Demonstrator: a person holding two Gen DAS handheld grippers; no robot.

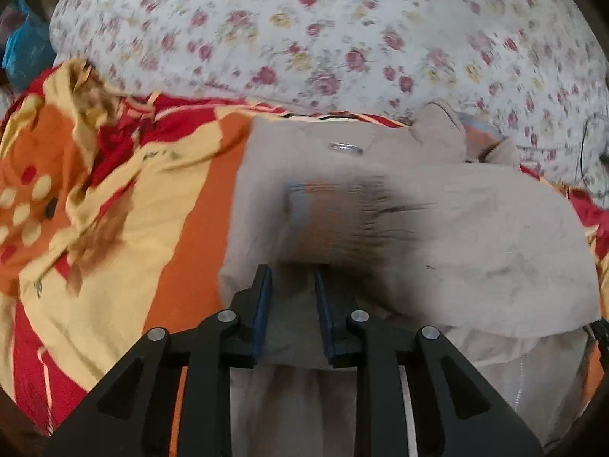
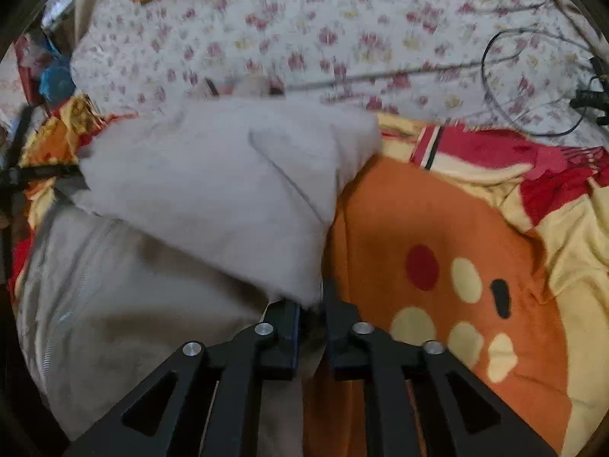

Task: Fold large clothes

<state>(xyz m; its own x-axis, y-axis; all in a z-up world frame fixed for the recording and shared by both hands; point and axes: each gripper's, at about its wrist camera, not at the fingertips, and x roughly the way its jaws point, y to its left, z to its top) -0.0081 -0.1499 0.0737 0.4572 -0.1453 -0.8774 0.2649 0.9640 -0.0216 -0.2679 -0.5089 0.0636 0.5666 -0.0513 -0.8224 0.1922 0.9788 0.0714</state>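
1. Left gripper [image 1: 293, 278]: fingers close together, beige cloth runs between the blue pads. Looks like a pinch on a fold of the garment [image 1: 475, 236]; the contact itself is dark and motion-blurred.
2. Right gripper [image 2: 312, 304]: jaws nearly together, pinching the lower corner of the garment's [image 2: 213, 190] raised flap.
3. Garment: large, beige-grey, lies on the blanket [image 1: 125, 198]. The upper layer is doubled over a lower layer, which shows a zipper [image 2: 57, 327] in the right view.
4. A small metal piece [image 1: 345, 147] sits on the garment's far edge in the left view.
5. Blanket: orange, red and yellow with cream dots, wrinkled, under and on both sides of the garment.
6. Floral sheet [image 1: 342, 30] lies beyond the blanket.
7. Black cable [image 2: 533, 87] loops on the sheet, far right in the right view, well apart from the garment.
8. Both views are motion-blurred.
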